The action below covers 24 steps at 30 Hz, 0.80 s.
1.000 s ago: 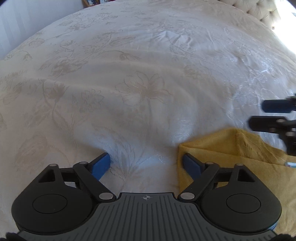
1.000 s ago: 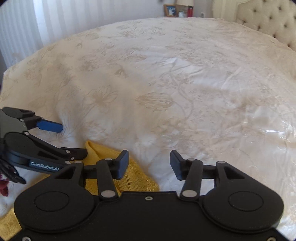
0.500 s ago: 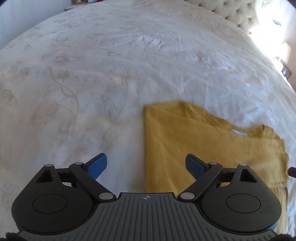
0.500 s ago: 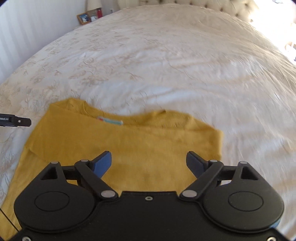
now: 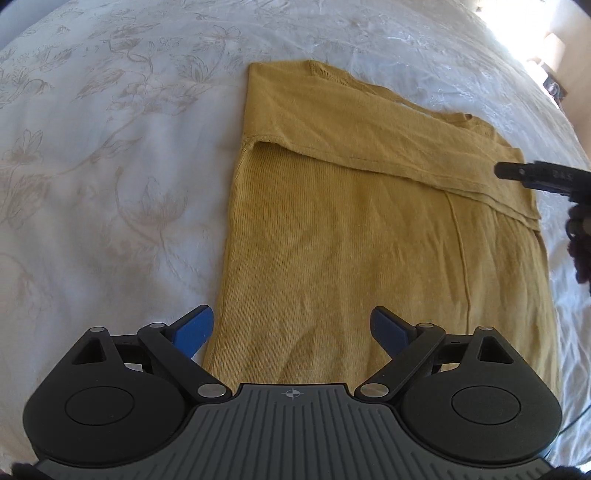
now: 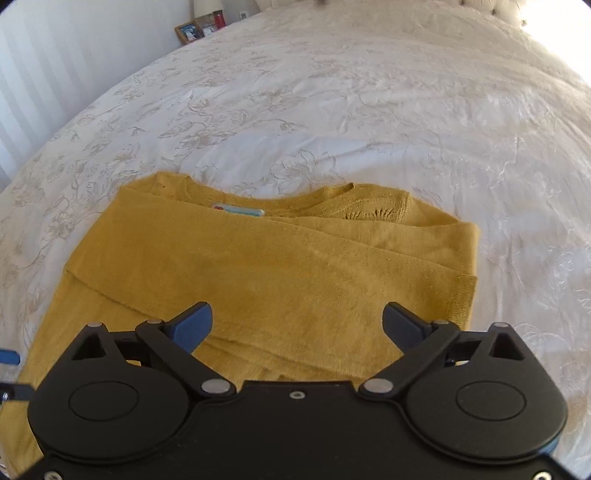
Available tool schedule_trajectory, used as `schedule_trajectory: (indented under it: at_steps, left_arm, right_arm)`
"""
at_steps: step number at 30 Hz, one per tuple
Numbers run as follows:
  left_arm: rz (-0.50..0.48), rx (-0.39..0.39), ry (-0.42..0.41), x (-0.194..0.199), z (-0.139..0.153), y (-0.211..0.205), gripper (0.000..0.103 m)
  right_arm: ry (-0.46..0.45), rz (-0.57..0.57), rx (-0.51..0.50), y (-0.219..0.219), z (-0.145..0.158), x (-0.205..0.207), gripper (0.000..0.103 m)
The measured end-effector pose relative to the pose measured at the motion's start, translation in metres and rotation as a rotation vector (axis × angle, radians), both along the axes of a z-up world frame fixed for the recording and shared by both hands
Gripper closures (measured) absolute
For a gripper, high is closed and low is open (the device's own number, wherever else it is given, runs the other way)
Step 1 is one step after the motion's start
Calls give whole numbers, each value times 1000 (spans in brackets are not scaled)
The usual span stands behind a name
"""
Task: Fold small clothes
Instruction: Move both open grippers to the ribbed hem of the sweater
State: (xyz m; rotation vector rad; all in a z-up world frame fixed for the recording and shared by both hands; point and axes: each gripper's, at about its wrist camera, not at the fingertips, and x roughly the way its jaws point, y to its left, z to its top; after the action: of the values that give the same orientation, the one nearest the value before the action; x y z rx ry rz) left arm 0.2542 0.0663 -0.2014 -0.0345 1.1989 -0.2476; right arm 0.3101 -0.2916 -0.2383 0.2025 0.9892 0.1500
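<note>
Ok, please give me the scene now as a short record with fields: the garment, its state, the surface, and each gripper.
garment: mustard knit sweater, label at the neckline
state: lying flat, sleeves folded across the body
surface: white bedspread with a flower pattern
left gripper: open, above the sweater's lower part, holding nothing
right gripper: jaws opening, above the sweater, nothing between them

Item count: 1 mustard sweater [image 6: 266,280] at 6 o'clock; 1 bedspread [image 6: 369,110]; 1 picture frame [image 6: 189,32] at 11 o'clock; 2 grippers: left gripper [image 5: 291,328], right gripper [image 6: 297,325].
</note>
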Motion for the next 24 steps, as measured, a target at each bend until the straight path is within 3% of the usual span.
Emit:
schedule_trajectory:
  at_steps: [3, 7, 13, 18, 24]
  left_arm:
    - [22, 16, -30, -16, 11, 6, 10]
    - [76, 13, -63, -35, 22, 18, 10]
    - [110, 15, -70, -62, 20, 32, 10]
    - [111, 13, -51, -86, 16, 39, 10]
    - [34, 9, -28, -107, 4, 41, 10]
  right_arm:
    - [103, -142, -29, -22, -19, 11, 4]
    - [54, -241, 9, -46, -7, -10, 4]
    - [-14, -182, 79, -59, 20, -88, 4]
    - [42, -168, 110, -51, 20, -166, 4]
    - [132, -206, 130, -33, 15, -247, 4]
